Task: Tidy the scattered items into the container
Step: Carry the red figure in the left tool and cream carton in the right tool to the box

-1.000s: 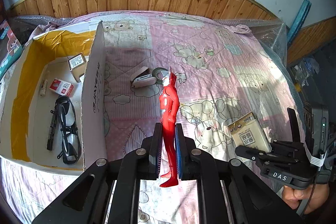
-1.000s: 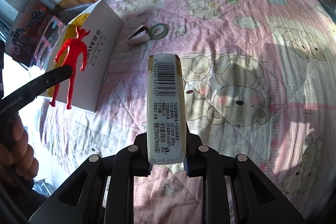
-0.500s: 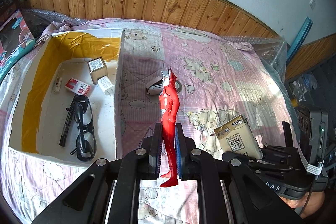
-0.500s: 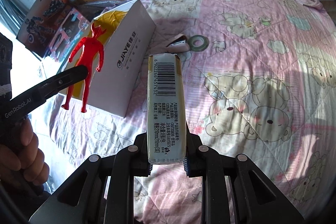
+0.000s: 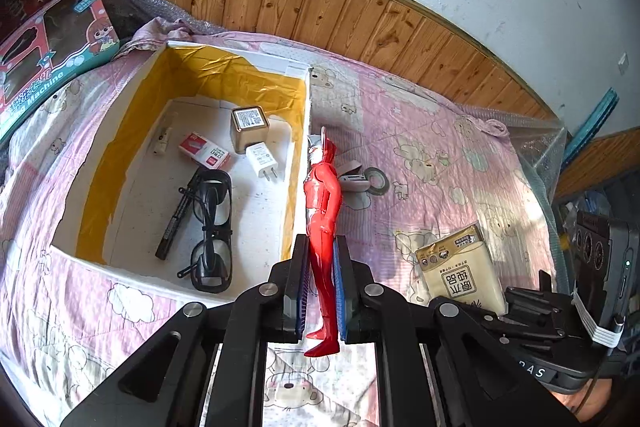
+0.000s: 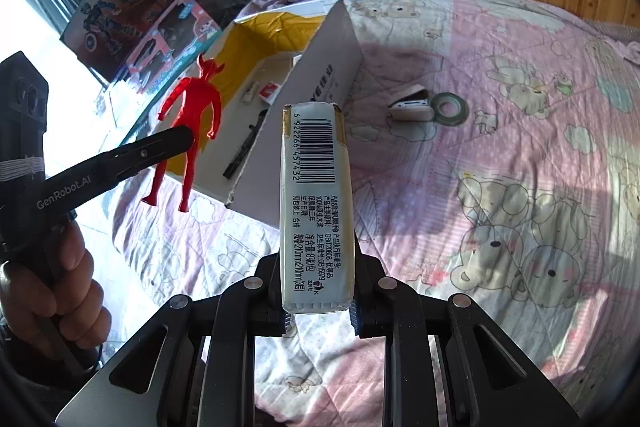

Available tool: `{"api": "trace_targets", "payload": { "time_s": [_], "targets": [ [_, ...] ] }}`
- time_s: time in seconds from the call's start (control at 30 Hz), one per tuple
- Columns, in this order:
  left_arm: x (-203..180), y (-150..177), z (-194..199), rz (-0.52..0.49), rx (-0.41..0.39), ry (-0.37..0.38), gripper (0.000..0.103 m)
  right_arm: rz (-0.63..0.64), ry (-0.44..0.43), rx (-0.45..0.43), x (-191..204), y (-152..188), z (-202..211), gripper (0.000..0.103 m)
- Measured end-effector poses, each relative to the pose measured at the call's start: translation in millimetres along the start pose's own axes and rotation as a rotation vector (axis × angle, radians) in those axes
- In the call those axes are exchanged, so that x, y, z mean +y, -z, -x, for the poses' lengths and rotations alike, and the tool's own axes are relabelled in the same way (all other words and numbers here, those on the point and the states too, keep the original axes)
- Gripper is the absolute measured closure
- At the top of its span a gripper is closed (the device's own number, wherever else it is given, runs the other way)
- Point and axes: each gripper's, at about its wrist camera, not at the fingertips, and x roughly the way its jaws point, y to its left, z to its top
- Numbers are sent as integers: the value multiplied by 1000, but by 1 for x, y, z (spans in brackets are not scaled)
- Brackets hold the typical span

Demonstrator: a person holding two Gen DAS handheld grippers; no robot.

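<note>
Comparing with a second ago, we find the box (image 5: 298, 163) filling more of both views: the left wrist view now looks down into its whole floor, where before the near wall hid part of it, and the red figure (image 5: 322, 211) now stands over the box's right wall rather than over the quilt (image 5: 420, 163).

Items, largest first:

1. Quilt, pink, bear print, covering the bed; the box sits on its left part.
2. Box, white card, open top, yellow lining on its inner walls. Inside it we count: black glasses (image 5: 210, 227); a black pen (image 5: 178, 217) just beside them; a square tin (image 5: 248, 129); a red-and-white packet (image 5: 204, 151); a white plug (image 5: 262, 161) touching the tin; a small pale tube (image 5: 162, 141) near the left wall.
3. Tissue pack (image 6: 316, 205), cream, barcode up, pinched at its lower end by our right gripper (image 6: 318, 311), held above the quilt outside the box.
4. Red figure, upright, pinched at the legs by our left gripper (image 5: 320, 291).
5. Stapler (image 6: 412, 107) and tape ring (image 6: 450, 109), touching, on the quilt right of the box.
</note>
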Motion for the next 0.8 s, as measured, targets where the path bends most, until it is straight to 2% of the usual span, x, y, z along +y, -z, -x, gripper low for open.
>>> {"api": "trace_targets", "payload": {
  "time_s": [0.3,0.8],
  "targets": [
    [43,-13,15,77,-41,-55,91,95,-52,4,43,-25,-7,80],
    [103,-28,18,138,-48,-156,91,183,-107,40,80,-61,-31,80]
  ]
}}
